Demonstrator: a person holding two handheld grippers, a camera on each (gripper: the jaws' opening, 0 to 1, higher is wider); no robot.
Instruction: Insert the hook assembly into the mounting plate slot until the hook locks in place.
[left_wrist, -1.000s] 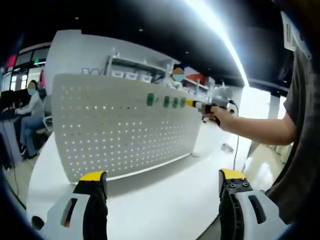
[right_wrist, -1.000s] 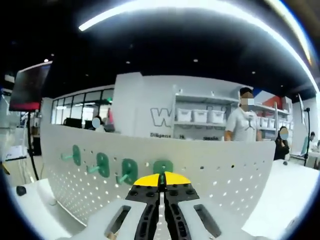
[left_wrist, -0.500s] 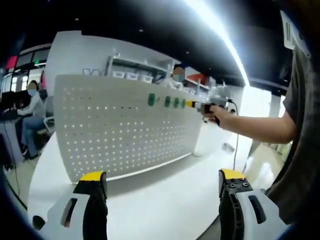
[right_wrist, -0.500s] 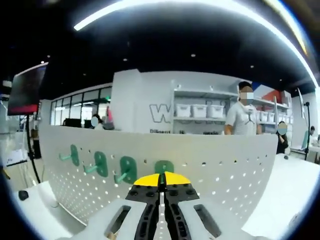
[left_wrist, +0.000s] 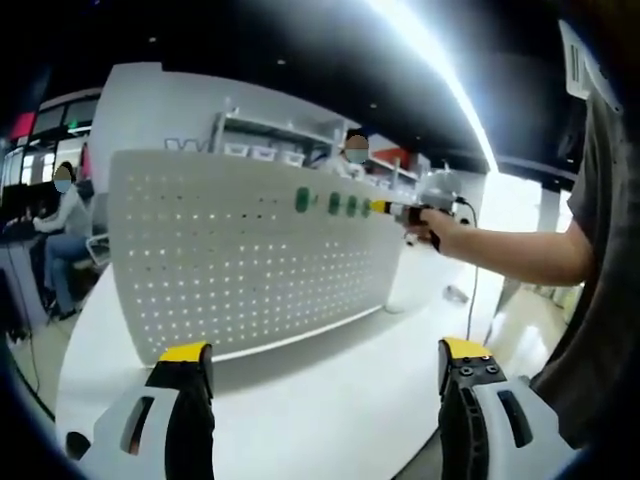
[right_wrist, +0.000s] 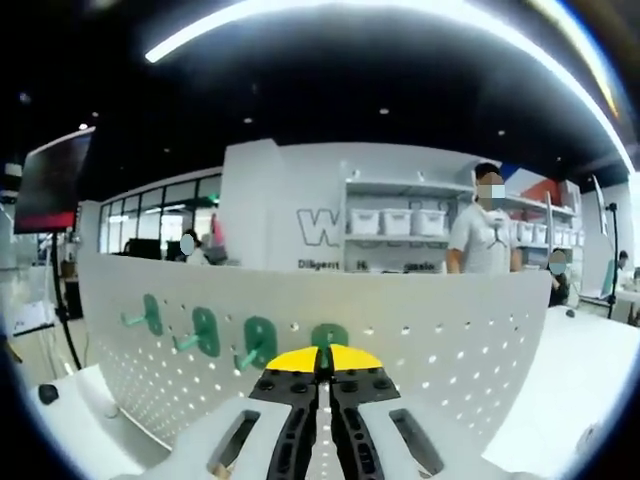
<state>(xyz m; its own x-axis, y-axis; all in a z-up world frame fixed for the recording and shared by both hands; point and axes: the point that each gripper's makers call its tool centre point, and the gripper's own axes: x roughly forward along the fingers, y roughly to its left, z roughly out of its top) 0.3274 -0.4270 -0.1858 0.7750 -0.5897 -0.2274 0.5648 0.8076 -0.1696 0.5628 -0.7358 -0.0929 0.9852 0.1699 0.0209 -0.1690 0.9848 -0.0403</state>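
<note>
I see the white table (left_wrist: 330, 400) spreading under both of my tools, and on it the white perforated mounting plate (left_wrist: 240, 250) standing upright, curved across the middle of the left gripper view. In the right gripper view the same plate (right_wrist: 450, 340) fills the middle band. Four green hooks sit in a row near its top edge, at about 1 o'clock from the plate's centre in the left gripper view (left_wrist: 332, 203).

My left gripper (left_wrist: 325, 365) hangs low at 6 o'clock, well apart from the plate, its yellow-tipped jaws spread wide with nothing between them.

My right gripper (right_wrist: 322, 360) has its jaws pressed together on the rightmost green hook (right_wrist: 328, 336), which is against the plate face; the other three hooks (right_wrist: 205, 330) run off toward 9 o'clock. From the left gripper view I see this right gripper (left_wrist: 400, 211) at 2 o'clock, held by a hand (left_wrist: 440, 228), its tip at the end of the hook row.
</note>
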